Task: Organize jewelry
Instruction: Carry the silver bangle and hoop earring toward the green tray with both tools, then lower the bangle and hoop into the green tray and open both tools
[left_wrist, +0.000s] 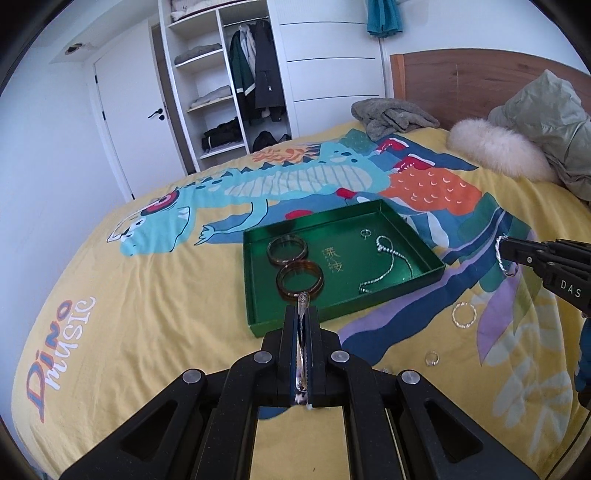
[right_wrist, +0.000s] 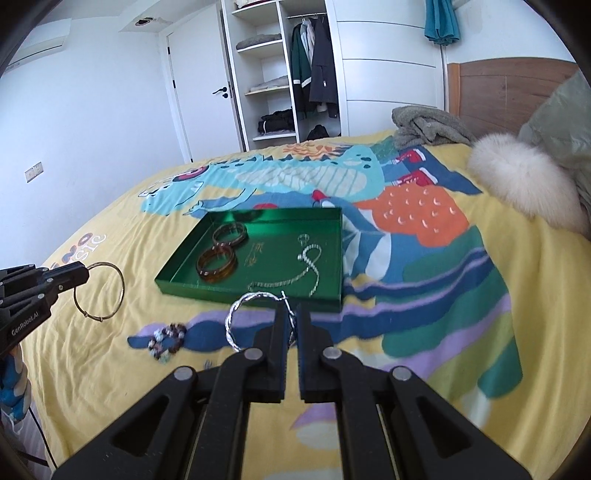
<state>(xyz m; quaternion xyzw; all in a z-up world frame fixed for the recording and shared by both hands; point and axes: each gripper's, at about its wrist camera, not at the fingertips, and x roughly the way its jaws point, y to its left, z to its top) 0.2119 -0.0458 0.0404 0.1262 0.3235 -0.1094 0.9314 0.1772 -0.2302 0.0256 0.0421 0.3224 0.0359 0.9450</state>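
Observation:
A green tray (left_wrist: 255, 280) (right_wrist: 177, 284) lies on the bed and holds two amber bangles (left_wrist: 300, 282) (right_wrist: 217, 263), a silver chain (left_wrist: 388, 258) (right_wrist: 295, 275) and a small ring (left_wrist: 365, 233). My left gripper (left_wrist: 303, 306) (right_wrist: 86, 273) is shut on a thin wire bangle (right_wrist: 99, 291), held above the bed just left of the tray. My right gripper (right_wrist: 291, 314) (left_wrist: 502, 253) is shut on a twisted silver bangle (right_wrist: 236, 317) (left_wrist: 498, 254), held at the tray's near right side.
Loose on the yellow dinosaur bedspread lie a silver bracelet (left_wrist: 464, 315), a small ring (left_wrist: 431, 358) and a beaded bracelet (right_wrist: 166, 339). A grey garment (left_wrist: 391, 116), a fur-trimmed jacket (left_wrist: 517, 144) and a wooden headboard (left_wrist: 461, 81) are at the far end.

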